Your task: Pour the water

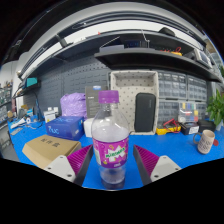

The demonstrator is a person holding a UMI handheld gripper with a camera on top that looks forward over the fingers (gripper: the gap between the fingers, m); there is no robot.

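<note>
The bottle [110,140] stands upright on the blue bench [175,150] straight ahead at twelve o'clock, right between my two fingers; it is clear plastic with a purple cap and a purple label round its middle, and its foot rests on the bench on its own. My claw [112,163] is spread, one magenta pad [79,157] at about ten o'clock of the bottle's base and the other at about two o'clock; a little gap shows at either side, so the pads flank the bottle without pressing it. I hold the claw level and low, pointing forward along the bench top, fingers side by side; my hand itself is out of sight.

Outward from the bottle: at nine o'clock, just beside the left finger, lies a flat cardboard box [49,148]; beyond it at ten o'clock sits a blue box [66,127], with a purple ribbed container [73,103] behind that; at one o'clock, well back, stands a pale cabinet [134,101] with a dark panel in it; at three o'clock, near the bench's far side, a small pale cup [206,141], and a green plant [215,108] beyond it.
</note>
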